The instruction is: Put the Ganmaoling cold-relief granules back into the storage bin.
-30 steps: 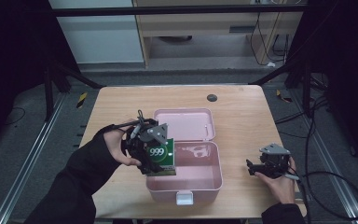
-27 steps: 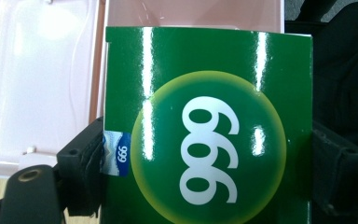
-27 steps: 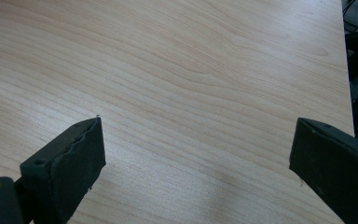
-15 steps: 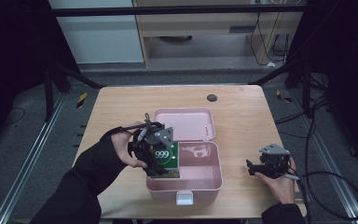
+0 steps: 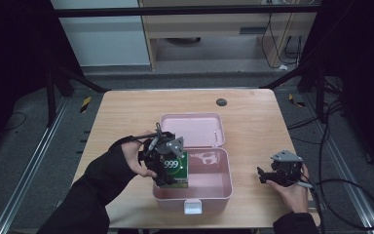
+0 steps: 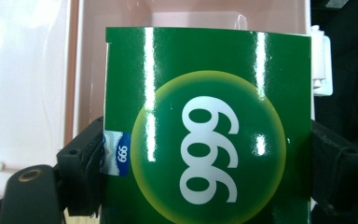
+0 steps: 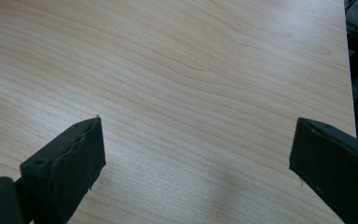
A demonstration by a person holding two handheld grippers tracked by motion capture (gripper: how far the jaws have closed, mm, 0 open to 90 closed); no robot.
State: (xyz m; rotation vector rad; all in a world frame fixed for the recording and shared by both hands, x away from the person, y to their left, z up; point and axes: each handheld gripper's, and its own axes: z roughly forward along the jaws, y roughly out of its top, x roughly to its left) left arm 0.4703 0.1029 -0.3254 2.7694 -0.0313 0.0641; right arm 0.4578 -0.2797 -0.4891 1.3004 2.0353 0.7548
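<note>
1. In the high view we see the left gripper (image 5: 168, 163) holding a glossy green cardboard box with a white "999" in a yellow-green circle (image 5: 174, 169). The jaws are closed on the two sides of the box, about halfway between wide and narrow, and the pads press on it.
2. In the left gripper view the same green box (image 6: 205, 130) stands between the two black jaws, touching both. A small blue label with "999" (image 6: 117, 154) is at its left edge.
3. The green box is upright, at the left side of the open pale pink plastic case (image 5: 224, 187), low in the front compartment. We cannot tell if its bottom already touches the floor of the case.
4. The lid of the pink case (image 5: 195, 127) lies open flat behind it, and a white latch (image 5: 192, 207) is at the front wall.
5. The right gripper (image 5: 268, 176) rests on the light wooden table (image 5: 126, 117), well apart to the right of the case. In the right gripper view its jaws stand wide apart with nothing between them, above bare wood (image 7: 191, 93).
</note>
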